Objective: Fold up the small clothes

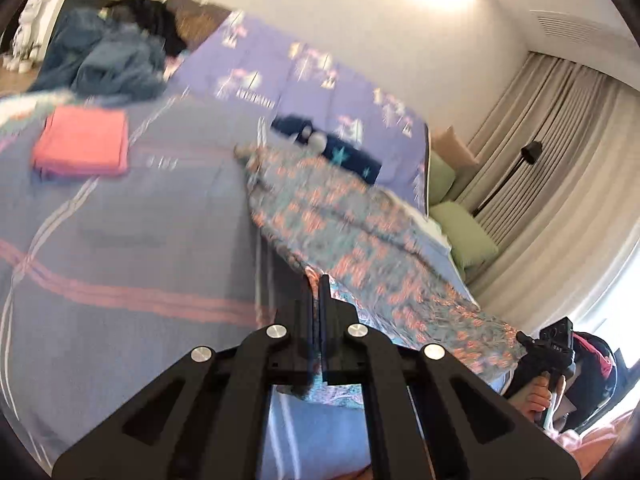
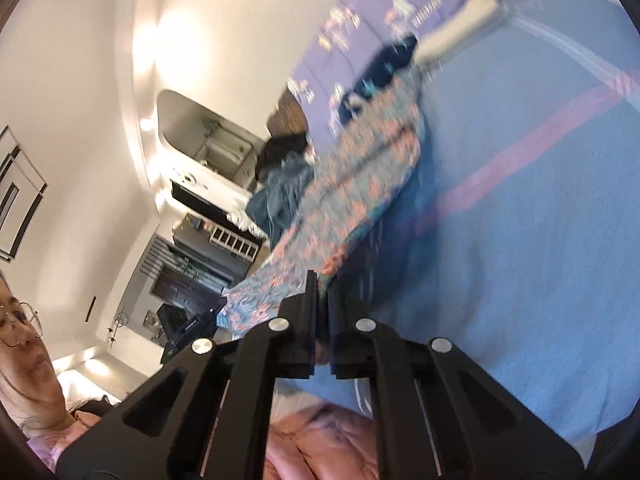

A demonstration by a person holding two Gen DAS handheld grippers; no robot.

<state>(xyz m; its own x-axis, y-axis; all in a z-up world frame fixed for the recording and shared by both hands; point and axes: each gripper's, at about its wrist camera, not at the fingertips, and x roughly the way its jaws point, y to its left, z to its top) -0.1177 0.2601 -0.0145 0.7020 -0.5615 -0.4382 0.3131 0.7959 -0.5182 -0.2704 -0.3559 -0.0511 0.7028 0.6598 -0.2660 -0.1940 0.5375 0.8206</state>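
Gripping a floral garment (image 1: 360, 236) above the bed (image 1: 120, 260), my left hand-held gripper (image 1: 320, 292) and right hand-held gripper (image 2: 322, 292) are both clamped on its edge.

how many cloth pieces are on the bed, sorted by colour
floral, held by both claws: 1, the floral cloth
pink, folded: 1, the pink cloth
navy with stars: 1, the navy piece
blue, in a crumpled pile: 1, the blue pile (may be more than one piece)
black, behind the pile: 1, the black piece
total: 5
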